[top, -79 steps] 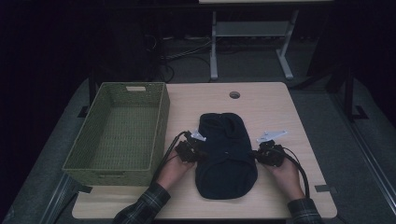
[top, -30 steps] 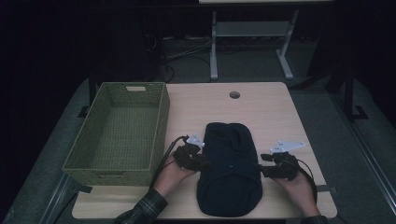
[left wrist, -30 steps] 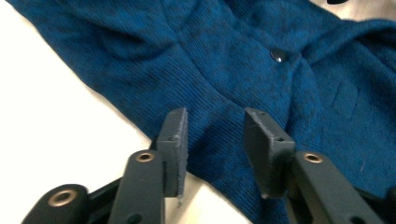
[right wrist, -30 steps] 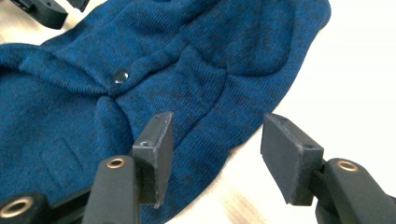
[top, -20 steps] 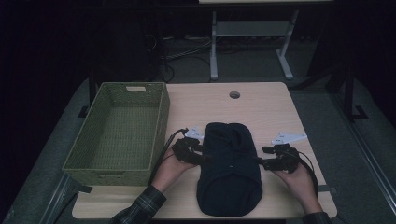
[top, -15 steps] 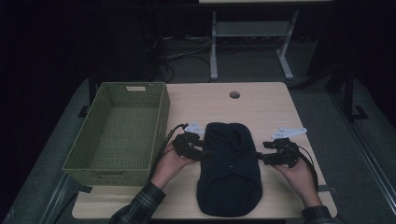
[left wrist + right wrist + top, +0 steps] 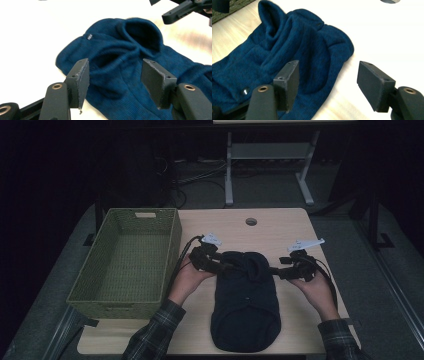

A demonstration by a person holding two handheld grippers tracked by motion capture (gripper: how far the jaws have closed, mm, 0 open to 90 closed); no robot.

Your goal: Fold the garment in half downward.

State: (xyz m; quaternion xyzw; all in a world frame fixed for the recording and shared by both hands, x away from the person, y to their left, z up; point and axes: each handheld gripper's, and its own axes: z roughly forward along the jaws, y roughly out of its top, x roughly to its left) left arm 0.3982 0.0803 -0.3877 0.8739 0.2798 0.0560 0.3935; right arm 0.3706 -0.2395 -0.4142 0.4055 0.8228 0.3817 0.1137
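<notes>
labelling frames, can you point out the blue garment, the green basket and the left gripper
blue garment (image 7: 245, 305), high view, middle of the knit body
green basket (image 7: 172, 251), high view, right wall
left gripper (image 7: 115, 76), left gripper view, gap midway between its open jaws

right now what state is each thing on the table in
blue knit garment: folded, lying flat on the table, its far end bunched up
left tongs: open, jaws just been opening, nothing pinched, held over the garment's far end
right tongs: open, jaws just been opening, nothing pinched
green woven basket: upright, empty
table: bare wood beyond the garment, round hole near the far edge
</notes>
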